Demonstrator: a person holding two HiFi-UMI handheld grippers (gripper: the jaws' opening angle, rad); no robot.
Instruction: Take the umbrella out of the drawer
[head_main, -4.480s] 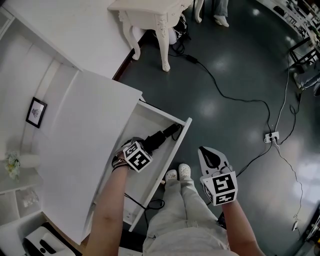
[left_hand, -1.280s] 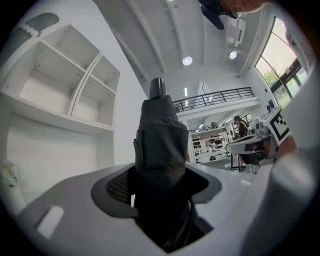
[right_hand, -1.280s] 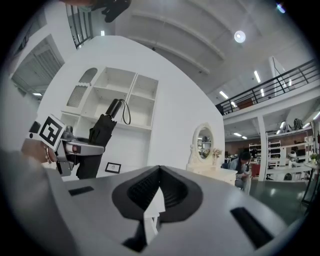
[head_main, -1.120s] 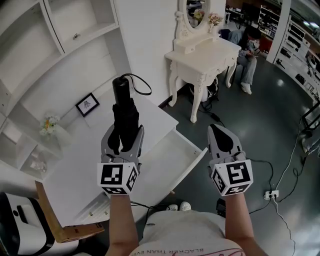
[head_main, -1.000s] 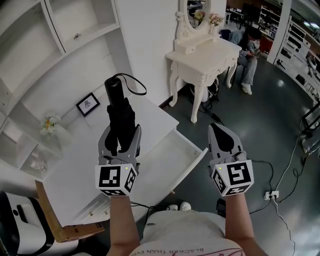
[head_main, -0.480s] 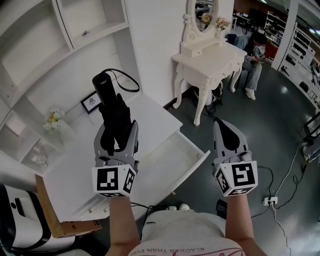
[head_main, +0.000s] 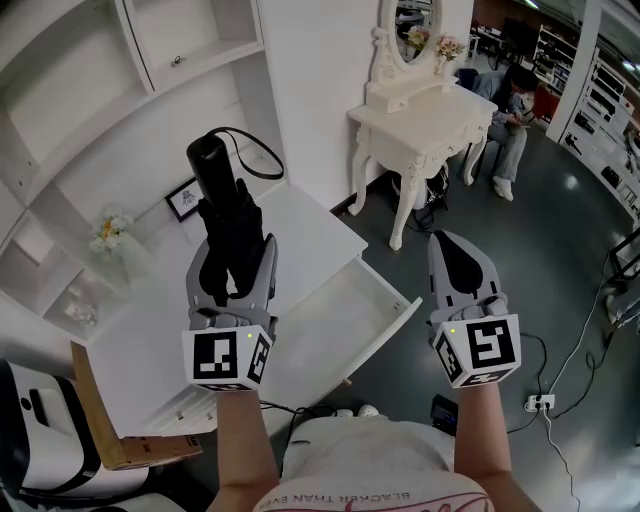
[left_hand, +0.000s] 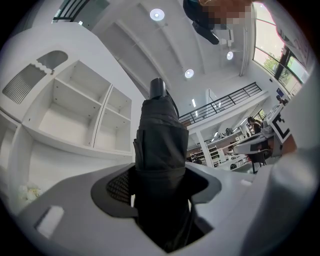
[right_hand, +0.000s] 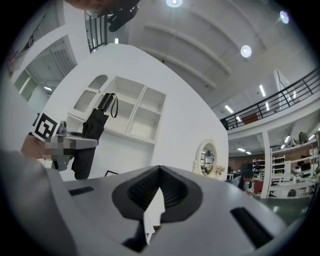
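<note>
A black folded umbrella (head_main: 228, 215) stands upright in the air above the white cabinet top (head_main: 300, 225), with its handle and wrist strap at the upper end. My left gripper (head_main: 237, 260) is shut on its lower body, and in the left gripper view the umbrella (left_hand: 160, 135) fills the gap between the jaws of that gripper (left_hand: 160, 187). The white drawer (head_main: 375, 315) stands pulled out below. My right gripper (head_main: 455, 248) hangs beside it, holding nothing, and its jaw tips meet (right_hand: 159, 172). The right gripper view also catches the umbrella (right_hand: 92, 127) off to the left.
A white dressing table (head_main: 420, 110) with an oval mirror stands at the back right, and a seated person (head_main: 515, 95) is beyond it. Wall shelves (head_main: 80, 80), a small framed picture (head_main: 182, 198) and flowers (head_main: 108, 232) are at left. A cardboard box (head_main: 115, 435) and floor cables (head_main: 545, 395) lie low.
The umbrella, held down in the drawer at first, is now out and upright. Over the last second both grippers rose slightly and the umbrella shifted a little to the left.
</note>
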